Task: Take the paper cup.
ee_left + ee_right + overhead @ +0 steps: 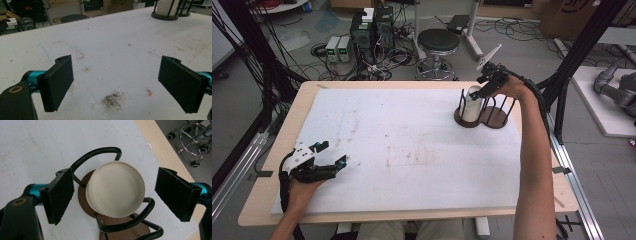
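A stack of white cups (471, 104) (116, 188) stands upside down in a black wire holder with a brown base (494, 118) (85, 195) at the table's far right. My right gripper (480, 89) (115, 195) hovers just over the stack, pointing down. Its jaws stand wide on either side of the top cup without touching it. Near the front left of the table, my left gripper (333, 156) (116, 82) rests low with its jaws wide and only bare mat between them. The same cup stack (167, 8) appears far off in the left gripper view.
A stained white foam mat (412, 145) covers the wooden table (287, 130). Beyond the far edge are a black stool (438, 42), computer boxes and cables on the floor. A black frame post (572, 60) rises at the right.
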`<state>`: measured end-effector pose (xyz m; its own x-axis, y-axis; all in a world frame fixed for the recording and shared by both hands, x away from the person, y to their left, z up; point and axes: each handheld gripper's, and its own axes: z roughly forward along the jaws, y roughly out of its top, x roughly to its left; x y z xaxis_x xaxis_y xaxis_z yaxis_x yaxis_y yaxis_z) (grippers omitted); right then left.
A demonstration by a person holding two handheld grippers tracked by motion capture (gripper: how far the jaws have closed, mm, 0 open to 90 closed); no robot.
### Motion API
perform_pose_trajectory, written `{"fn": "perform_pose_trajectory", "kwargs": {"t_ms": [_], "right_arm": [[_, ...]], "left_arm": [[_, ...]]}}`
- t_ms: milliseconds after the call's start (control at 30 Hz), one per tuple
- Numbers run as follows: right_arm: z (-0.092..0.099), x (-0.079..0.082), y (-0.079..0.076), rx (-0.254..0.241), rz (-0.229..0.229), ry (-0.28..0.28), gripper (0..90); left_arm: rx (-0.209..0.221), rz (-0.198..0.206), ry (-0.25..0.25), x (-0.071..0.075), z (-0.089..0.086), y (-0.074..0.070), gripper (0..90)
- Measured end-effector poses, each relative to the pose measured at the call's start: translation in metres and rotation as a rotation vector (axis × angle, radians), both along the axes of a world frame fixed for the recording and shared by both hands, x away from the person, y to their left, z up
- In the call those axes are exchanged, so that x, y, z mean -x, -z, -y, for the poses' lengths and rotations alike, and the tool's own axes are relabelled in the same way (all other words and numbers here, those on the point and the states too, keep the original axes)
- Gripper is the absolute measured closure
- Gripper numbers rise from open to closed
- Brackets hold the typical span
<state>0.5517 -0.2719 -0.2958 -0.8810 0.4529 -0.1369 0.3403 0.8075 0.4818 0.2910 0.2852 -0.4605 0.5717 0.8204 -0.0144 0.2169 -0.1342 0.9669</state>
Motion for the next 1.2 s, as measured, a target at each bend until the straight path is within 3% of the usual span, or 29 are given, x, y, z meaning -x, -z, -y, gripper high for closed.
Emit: {"fn": "perform_pose_trajectory", "kwargs": {"t_ms": [433, 700, 900, 1200], "right_arm": [[-0.001, -0.002, 0.007, 0.019, -0.011, 0.003, 17.4], [-0.003, -0.003, 0.012, 0.038, -0.022, 0.006, 21.7], [-0.003, -0.002, 0.012, 0.046, -0.019, 0.015, 33.7], [-0.004, -0.002, 0.011, 0.043, -0.018, 0.015, 35.0]], "left_arm": [[-0.002, 0.003, 0.0, 0.0, 0.0, 0.0, 12.9], [-0.002, 0.003, 0.001, 0.0, 0.0, 0.0, 12.9], [-0.003, 0.003, 0.001, 0.0, 0.0, 0.0, 12.9], [-0.004, 0.003, 0.0, 0.0, 0.0, 0.0, 12.9]]}}
